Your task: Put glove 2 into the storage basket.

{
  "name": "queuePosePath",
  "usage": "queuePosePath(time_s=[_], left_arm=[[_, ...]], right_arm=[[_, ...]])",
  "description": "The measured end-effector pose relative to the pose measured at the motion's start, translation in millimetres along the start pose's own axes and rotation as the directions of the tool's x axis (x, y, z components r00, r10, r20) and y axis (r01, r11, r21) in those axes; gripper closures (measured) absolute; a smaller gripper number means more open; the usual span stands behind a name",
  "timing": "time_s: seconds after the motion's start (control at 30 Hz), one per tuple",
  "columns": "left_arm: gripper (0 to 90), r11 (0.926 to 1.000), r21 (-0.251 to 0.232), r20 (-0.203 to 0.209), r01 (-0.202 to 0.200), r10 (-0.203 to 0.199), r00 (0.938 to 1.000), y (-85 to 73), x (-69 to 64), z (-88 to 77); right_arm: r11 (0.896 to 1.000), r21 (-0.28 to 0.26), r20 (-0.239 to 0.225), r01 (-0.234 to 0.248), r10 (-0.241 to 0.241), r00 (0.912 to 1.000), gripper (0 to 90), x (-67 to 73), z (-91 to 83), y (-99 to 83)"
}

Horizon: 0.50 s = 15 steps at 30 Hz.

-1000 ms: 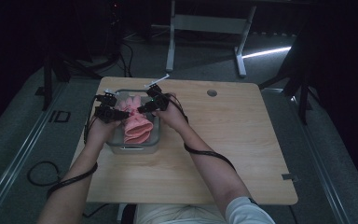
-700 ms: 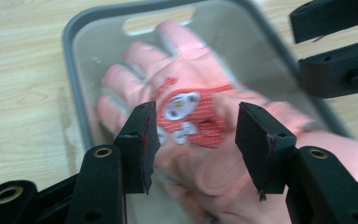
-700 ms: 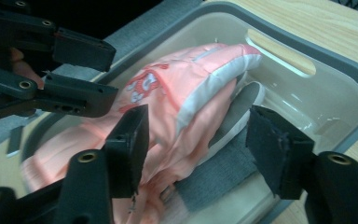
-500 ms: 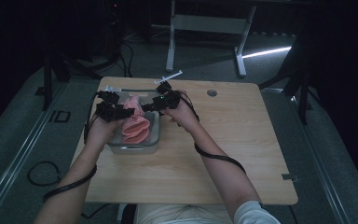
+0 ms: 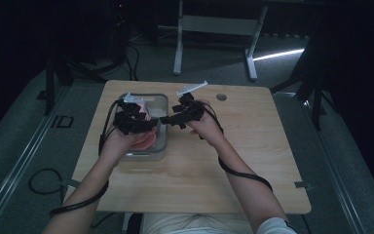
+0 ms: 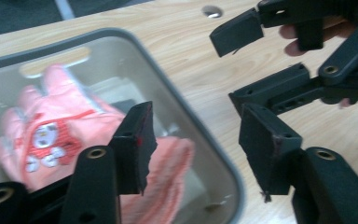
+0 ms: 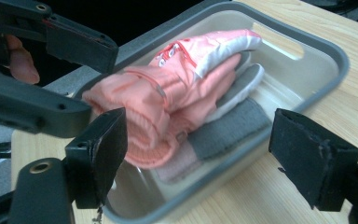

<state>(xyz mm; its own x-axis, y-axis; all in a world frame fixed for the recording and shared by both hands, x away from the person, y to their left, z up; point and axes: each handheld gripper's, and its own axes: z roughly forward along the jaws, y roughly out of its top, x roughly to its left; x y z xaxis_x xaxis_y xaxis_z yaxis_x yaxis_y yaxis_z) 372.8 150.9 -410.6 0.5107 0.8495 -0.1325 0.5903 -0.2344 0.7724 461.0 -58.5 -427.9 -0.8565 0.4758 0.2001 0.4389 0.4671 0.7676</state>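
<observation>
Two pink gloves inside grey-rimmed tub

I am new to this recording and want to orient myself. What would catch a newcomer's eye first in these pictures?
First comes the pink gloves, lying in the grey-rimmed tray near the far left corner of the wooden table. Next are the two black tools above it: the left gripper and the right gripper. Their jaws, which have just been opening, stand apart with nothing pressed between them.

Dim room, grey floor, wooden table.
</observation>
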Motion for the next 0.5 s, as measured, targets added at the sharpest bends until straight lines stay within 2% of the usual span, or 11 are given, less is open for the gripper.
queuePosePath(time_s=[0.13, 0.17, 0.2, 0.27, 0.37, 0.43, 0.5], left_arm=[[34.5, 0.9998, -0.001, 0.041, -0.018, 0.018, 0.9990, -2.1, -10.5, 4.9], [31.2, 0.9996, -0.009, 0.070, -0.029, 0.029, 0.9971, -3.0, -13.0, 6.0], [26.2, 0.9995, -0.012, 0.076, -0.030, 0.031, 0.9966, -3.2, -14.6, 6.5], [24.3, 0.9988, -0.024, 0.084, -0.042, 0.044, 0.9955, -3.7, -19.7, 8.2], [15.5, 0.9979, -0.028, 0.109, -0.058, 0.060, 0.9922, -5.5, -26.4, 12.2], [11.5, 0.9969, -0.029, 0.108, -0.073, 0.076, 0.9913, -6.6, -30.4, 14.4], [3.3, 0.9956, -0.023, 0.108, -0.091, 0.093, 0.9898, -7.8, -35.2, 16.7]], right_arm=[[1.000, -0.010, 0.012, 0.002, -0.002, 0.9999, 19.2, -1.1, -10.2, -7.6], [1.000, -0.014, 0.014, 0.003, -0.002, 0.9999, 19.4, -1.4, -12.4, -9.7], [1.000, -0.021, 0.017, 0.005, -0.005, 0.9998, 19.5, -1.2, -14.9, -12.4], [1.000, -0.018, 0.027, 0.022, -0.021, 0.9994, 19.4, -1.4, -18.3, -16.2], [0.999, -0.015, 0.034, 0.031, -0.030, 0.9990, 19.4, -2.6, -24.5, -23.6], [0.999, -0.019, 0.037, 0.038, -0.037, 0.9986, 19.4, -3.6, -28.0, -28.1], [0.999, -0.025, 0.036, 0.039, -0.038, 0.9986, 19.4, -4.8, -31.3, -32.7]])
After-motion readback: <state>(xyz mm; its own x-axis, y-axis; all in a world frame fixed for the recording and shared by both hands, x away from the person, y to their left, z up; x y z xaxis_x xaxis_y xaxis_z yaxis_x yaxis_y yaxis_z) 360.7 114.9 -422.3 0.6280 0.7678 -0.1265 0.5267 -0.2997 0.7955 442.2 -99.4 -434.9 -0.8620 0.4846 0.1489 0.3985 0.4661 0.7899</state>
